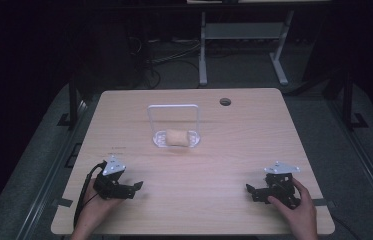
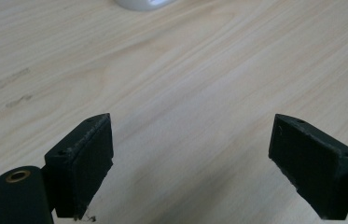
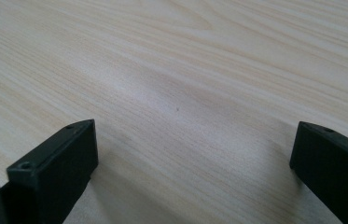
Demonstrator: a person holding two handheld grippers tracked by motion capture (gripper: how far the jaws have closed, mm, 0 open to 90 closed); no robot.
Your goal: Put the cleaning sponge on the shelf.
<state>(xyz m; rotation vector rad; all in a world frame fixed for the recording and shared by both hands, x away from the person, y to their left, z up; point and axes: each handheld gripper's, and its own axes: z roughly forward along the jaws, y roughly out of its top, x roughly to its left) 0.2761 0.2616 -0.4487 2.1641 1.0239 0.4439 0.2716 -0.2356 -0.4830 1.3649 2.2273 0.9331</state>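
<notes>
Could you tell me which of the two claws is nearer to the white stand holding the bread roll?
The left claw. It sits closer to the white stand and its bread roll, while the right claw lies farther off to the side.

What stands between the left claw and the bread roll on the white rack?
Nothing visible: only bare table lies between the open left claw and the bread roll on the white rack.

Table [image 1: 234, 165]: light wood-grain top, rounded corners, round cable hole [image 1: 225, 102] near the far right edge.
Floor [image 1: 39, 165]: grey carpet on both sides of the table.
Far furniture: pale metal desk frame [image 1: 244, 45] beyond the table, dark cables [image 1: 149, 60] on the floor beside it.
Light: table lit from above; surrounding room dark.
</notes>
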